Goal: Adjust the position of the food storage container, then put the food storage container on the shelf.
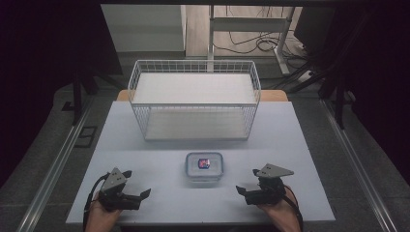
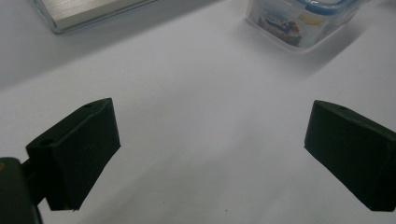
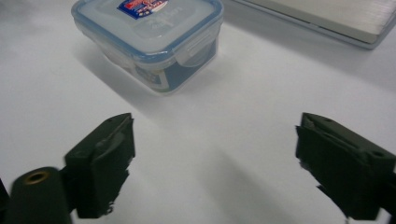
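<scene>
Both grippers, left (image 1: 138, 189) and right (image 1: 245, 182), rest near on the table (image 1: 145, 145), fingers apart and empty. The box (image 1: 204, 166) sits between them; the basket (image 1: 193, 99) stands far.

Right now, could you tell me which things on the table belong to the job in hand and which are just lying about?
In the job:
- lidded plastic container, between the two grippers
- left gripper, open, empty
- right gripper, open, empty

Lying about:
- wire basket, behind the container
- cables on the floor beyond the table
</scene>
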Action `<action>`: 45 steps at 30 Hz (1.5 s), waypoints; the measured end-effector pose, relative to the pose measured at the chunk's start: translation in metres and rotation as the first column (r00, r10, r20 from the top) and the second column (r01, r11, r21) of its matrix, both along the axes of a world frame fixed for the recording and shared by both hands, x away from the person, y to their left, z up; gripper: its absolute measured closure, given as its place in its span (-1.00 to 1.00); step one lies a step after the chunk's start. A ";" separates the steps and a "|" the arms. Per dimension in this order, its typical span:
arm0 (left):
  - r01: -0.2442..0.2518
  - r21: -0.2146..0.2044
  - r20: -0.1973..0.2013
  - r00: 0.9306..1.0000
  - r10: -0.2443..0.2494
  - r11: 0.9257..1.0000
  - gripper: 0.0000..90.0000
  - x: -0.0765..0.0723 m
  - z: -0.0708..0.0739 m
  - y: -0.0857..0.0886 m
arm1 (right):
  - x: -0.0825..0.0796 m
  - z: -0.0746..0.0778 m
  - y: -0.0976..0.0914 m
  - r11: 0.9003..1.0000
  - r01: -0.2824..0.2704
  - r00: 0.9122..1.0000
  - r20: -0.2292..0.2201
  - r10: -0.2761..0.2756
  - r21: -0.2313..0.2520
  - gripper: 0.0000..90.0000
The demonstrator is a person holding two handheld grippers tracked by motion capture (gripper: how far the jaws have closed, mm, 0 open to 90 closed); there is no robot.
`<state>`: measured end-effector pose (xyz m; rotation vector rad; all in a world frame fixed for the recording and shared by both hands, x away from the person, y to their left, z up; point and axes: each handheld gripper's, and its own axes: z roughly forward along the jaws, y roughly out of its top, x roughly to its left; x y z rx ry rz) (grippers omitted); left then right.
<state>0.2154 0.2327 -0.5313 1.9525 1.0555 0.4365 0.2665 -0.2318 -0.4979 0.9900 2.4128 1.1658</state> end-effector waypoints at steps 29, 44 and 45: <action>0.186 -0.101 -0.032 0.981 -0.190 0.977 -0.93 0.062 0.030 -0.066 | 0.043 0.010 0.036 0.998 -0.021 0.992 -0.122 0.028 0.066 -0.96; 0.260 -0.166 -0.144 0.948 -0.284 0.951 -0.88 0.113 0.005 -0.106 | 0.081 -0.008 0.073 0.990 -0.082 0.968 -0.226 0.105 0.112 -0.84; 0.260 -0.166 -0.144 0.948 -0.284 0.951 -0.88 0.113 0.005 -0.106 | 0.081 -0.008 0.073 0.990 -0.082 0.968 -0.226 0.105 0.112 -0.84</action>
